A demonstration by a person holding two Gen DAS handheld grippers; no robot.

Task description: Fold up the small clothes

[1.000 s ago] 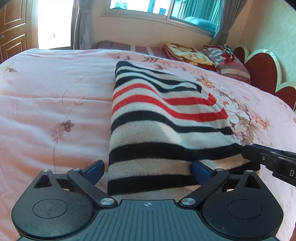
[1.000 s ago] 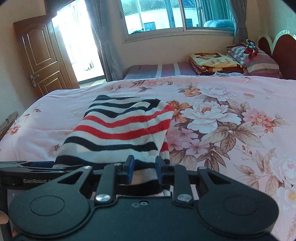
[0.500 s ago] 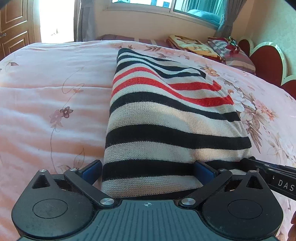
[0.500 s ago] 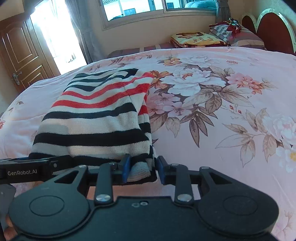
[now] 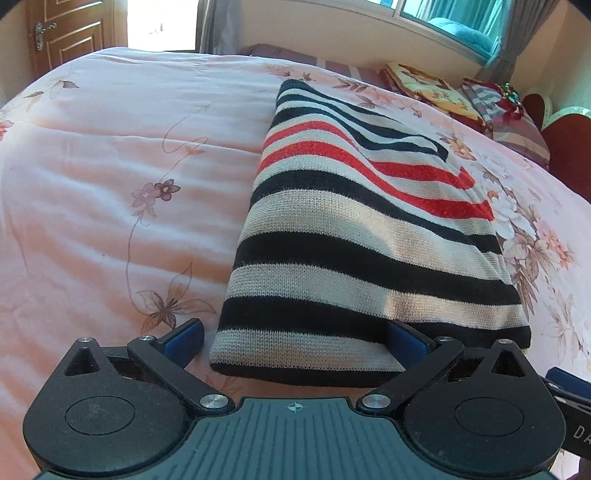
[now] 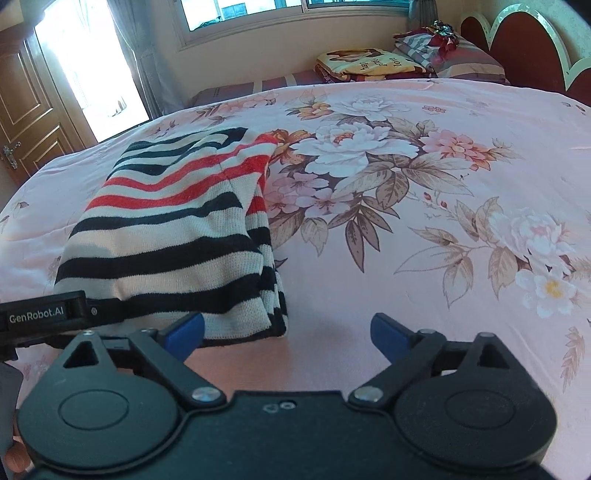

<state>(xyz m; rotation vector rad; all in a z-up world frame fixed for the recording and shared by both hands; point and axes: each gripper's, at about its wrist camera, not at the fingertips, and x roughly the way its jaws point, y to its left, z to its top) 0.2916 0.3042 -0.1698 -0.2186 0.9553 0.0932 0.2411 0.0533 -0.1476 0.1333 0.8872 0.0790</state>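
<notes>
Striped sweater (image 5: 354, 236) lies folded on the bed (image 5: 92, 184), a long narrow bundle running from the near edge away toward the window (image 6: 258, 14). Black and cream bands at the near end, red and cream bands further up, thin black ones at the far end. Its right side shows stacked layers, one over another; the left side is a smooth fold.

Left gripper (image 5: 295, 341): jaws apart, wide. The near end of the sweater sits between them. Left pad stands clear of the knit, on bare quilt; right pad is at the knit, partly tucked under the hem, but I cannot tell if it touches. No clamp.

Right gripper (image 6: 288, 332): jaws have just been opening and now stand wide apart. The near right corner of the sweater lies between them, close to the left pad; the right pad is over bare quilt, well apart from the cloth. Nothing is gripped. The left gripper's arm crosses the lower left of the right wrist view, against the sweater's near edge.

Quilt is pink, plain with thin vine prints left of the sweater, large flower prints to its right. At the far corner by the headboard (image 6: 524, 48): a folded blanket (image 6: 365, 62) and striped pillows (image 6: 461, 55). Wooden door (image 6: 22, 122) at far left.
</notes>
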